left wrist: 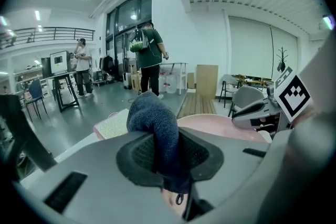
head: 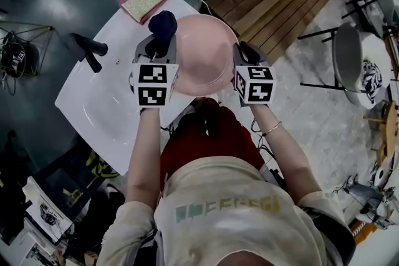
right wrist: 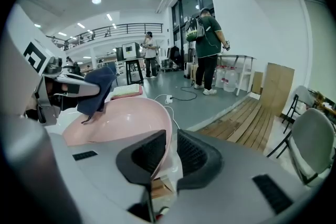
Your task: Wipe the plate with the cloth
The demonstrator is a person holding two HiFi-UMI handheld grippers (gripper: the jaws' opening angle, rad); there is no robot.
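Over the glossy white table (head: 93,103), head view: left gripper (head: 163,34) clamps a fuzzy dark-blue cloth (head: 163,22) at the far-left rim of the round, smooth pale-pink plate (head: 202,56); right gripper (head: 239,50) pinches its right rim | left gripper view: cloth bunched soft between ribbed pads | right gripper view: thin rim nipped tight; cloth hangs over the shallow hollow | progress: wiping seems barely begun, most of the surface left.

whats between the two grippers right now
The pink plate, seen in the head view: the right gripper is shut on its rim, and the left gripper holds the dark cloth by its opposite side.
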